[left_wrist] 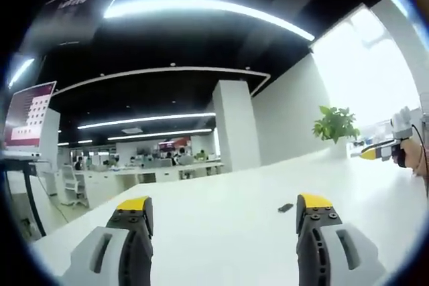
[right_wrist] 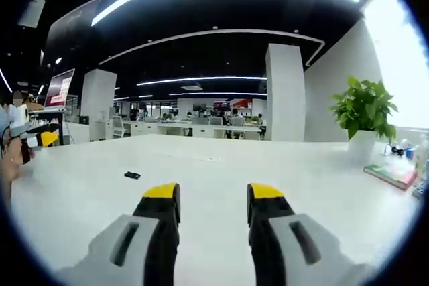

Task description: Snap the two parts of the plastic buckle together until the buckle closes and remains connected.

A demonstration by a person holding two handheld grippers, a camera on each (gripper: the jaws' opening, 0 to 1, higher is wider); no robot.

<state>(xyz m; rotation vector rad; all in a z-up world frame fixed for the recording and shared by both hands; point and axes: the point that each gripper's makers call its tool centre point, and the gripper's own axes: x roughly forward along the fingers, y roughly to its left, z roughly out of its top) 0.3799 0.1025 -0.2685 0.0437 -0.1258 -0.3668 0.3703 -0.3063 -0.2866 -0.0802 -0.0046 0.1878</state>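
In the left gripper view, the left gripper (left_wrist: 224,222) hangs over a big white desk (left_wrist: 221,232) with its jaws wide apart and nothing between them. A small dark thing, likely the buckle (left_wrist: 285,207), lies flat on the desk just ahead of the right-hand jaw. It is too small to tell if it is one part or two, or if it is snapped shut. The right gripper (left_wrist: 375,154) shows far off at the right edge of this view, up over the desk and well away from the buckle. To do this step well, I think the left gripper should go down slowly and slide a bit to the right, so the buckle sits between the jaws before they close. In the right gripper view, the right gripper (right_wrist: 213,202) has its jaws apart too, but less wide, and they hold nothing. The buckle (right_wrist: 132,175) lies ahead and to the left of them, well apart. The left gripper (right_wrist: 40,137) peeks in at the left edge. A plant (right_wrist: 365,115) in a white pot and some books (right_wrist: 394,175) sit far to the right, near the desk's side. The desk around the buckle is bare, so both grippers have lots of room to move in. The desk's edges are far from the buckle, so I think it will not slip off.
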